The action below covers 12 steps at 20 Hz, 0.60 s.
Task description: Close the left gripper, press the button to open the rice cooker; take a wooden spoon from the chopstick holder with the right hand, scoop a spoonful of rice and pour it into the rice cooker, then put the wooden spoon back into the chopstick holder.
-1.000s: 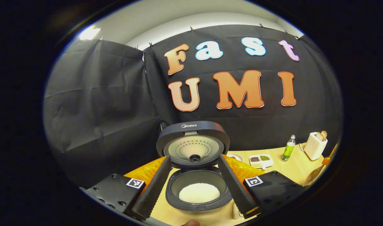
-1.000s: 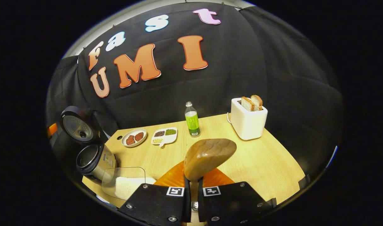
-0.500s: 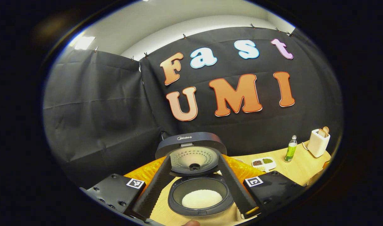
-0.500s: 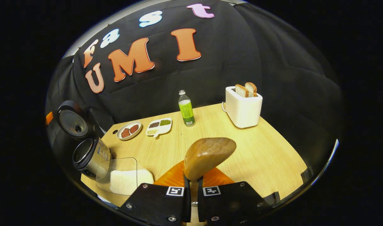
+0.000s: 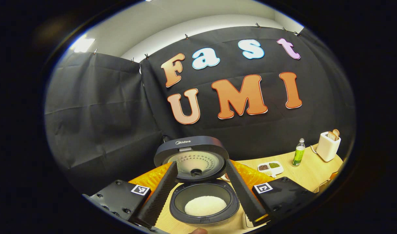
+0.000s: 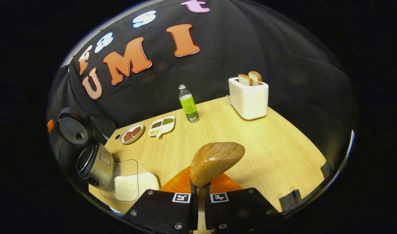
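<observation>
Right gripper view: wooden spoon (image 6: pixel 216 162) was clamped between the right gripper (image 6: pixel 200 190) jaws by its handle, bowl upward & tilted to the right, w/ no rice seen on the side facing the camera; jaws nearly together, just the handle's width apart. Spoon hung over the wooden table (image 6: pixel 276 152); low left of it sat a clear container of rice (image 6: pixel 128 183), & just beside that, further left, the rice cooker (image 6: pixel 92 161) w/ lid (image 6: pixel 71 130) raised. Chopstick holder couldn't be made out. Further back on the table: small plate (image 6: pixel 130 133) w/ reddish pieces, divided dish (image 6: pixel 161 126) of grains next to it, green bottle (image 6: pixel 187 104), then a white toaster (image 6: pixel 249 96) w/ two bread slices standing in it, well apart to the right.

Left gripper view: left gripper (image 5: pixel 201 200) was wide open, holding nothing; fingers (image 5: pixel 159 196) splayed to either side of the cooker (image 5: pixel 203 208) as seen from here, not touching it as far as I could tell. Lid (image 5: pixel 192 156) stood upright, inner plate facing the camera; white rice (image 5: pixel 205 205) lay in the bottom of the inner pot. To the right, farther off: divided dish (image 5: pixel 270 167), bottle (image 5: pixel 298 152), toaster (image 5: pixel 327 146).
</observation>
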Each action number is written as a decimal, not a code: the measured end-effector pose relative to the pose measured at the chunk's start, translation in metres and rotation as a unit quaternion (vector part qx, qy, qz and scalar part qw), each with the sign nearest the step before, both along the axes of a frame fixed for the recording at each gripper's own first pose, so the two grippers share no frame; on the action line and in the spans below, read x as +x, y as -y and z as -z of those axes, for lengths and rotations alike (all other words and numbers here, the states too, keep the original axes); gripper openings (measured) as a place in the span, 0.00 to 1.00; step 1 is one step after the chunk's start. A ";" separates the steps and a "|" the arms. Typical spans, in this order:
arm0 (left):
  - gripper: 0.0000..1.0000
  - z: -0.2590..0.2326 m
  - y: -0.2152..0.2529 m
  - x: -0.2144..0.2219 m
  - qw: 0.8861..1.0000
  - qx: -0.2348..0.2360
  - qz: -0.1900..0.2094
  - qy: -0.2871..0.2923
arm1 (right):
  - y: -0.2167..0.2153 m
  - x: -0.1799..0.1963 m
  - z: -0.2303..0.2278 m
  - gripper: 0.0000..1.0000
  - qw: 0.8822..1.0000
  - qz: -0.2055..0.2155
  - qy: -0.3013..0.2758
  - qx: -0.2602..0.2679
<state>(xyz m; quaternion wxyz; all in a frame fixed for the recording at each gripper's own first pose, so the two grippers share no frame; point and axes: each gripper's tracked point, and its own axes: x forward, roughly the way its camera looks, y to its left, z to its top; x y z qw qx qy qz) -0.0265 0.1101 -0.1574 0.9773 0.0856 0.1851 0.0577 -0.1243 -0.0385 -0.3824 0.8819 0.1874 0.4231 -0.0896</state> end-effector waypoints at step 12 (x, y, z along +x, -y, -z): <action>0.93 -0.005 -0.011 0.017 1.000 -0.006 -0.010 0.009 | 0.000 -0.015 0.023 0.16 0.999 -0.007 -0.048 0.021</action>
